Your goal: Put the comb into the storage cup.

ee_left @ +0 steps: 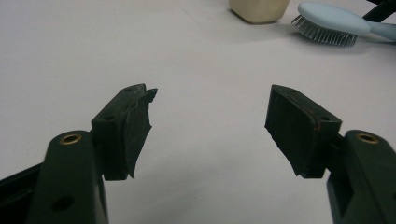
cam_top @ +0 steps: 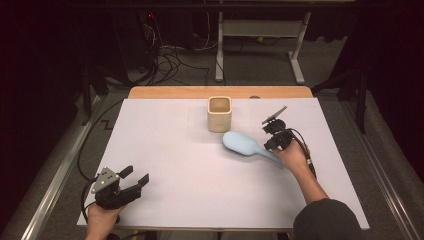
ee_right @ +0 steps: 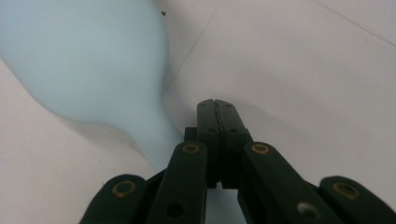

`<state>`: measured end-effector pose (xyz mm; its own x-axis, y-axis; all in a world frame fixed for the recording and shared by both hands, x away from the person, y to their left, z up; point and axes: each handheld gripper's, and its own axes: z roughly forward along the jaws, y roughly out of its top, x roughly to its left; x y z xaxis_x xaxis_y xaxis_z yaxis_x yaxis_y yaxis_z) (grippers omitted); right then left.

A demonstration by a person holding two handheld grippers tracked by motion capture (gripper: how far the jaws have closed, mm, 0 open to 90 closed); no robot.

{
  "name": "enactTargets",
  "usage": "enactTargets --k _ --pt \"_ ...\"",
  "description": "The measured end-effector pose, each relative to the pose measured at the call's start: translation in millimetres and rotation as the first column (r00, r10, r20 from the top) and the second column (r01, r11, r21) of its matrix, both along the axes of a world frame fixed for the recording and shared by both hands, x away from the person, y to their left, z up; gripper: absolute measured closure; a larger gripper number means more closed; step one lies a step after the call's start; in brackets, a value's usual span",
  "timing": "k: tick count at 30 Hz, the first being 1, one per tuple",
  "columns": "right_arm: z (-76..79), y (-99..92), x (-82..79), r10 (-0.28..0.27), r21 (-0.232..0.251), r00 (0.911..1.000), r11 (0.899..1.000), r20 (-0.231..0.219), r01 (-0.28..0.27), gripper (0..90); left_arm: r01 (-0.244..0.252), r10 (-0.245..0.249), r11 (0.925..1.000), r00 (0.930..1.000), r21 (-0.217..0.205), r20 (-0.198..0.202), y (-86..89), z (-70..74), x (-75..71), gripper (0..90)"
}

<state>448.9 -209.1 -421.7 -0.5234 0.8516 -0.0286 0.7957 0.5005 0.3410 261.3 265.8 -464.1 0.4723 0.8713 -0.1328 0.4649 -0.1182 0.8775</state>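
Hairbrush [cam_top: 244, 143], pale blue, lies on the white table [cam_top: 175, 165] just in front of the cream cup [cam_top: 219, 113], its handle running toward the right gripper [cam_top: 274, 144], whose jaws are fully closed beside and above the handle with nothing visibly clamped between them. To seat the brush in the cup, I would judge those jaws must first open, straddle the narrow handle squarely, then grip firmly so it cannot swivel. Left gripper [ee_left: 210, 119] rests well apart, jaws partly open and empty.

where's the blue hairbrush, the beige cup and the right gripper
blue hairbrush [cam_top: 241, 142], high view, on the back of its oval head
beige cup [cam_top: 219, 119], high view, on its front wall
right gripper [ee_right: 217, 108], right gripper view, on the tips of its closed jaws, beside the brush's handle
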Motion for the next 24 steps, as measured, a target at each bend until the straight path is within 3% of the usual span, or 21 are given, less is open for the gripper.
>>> enactTargets --k 24 --pt "-1.1 1.6 -23.8 0.045 0.032 0.999 0.998 0.004 -0.045 90.0 -0.003 0.003 1.0 1.0 -0.001 0.005 0.3 0.3 -0.2 31.4"
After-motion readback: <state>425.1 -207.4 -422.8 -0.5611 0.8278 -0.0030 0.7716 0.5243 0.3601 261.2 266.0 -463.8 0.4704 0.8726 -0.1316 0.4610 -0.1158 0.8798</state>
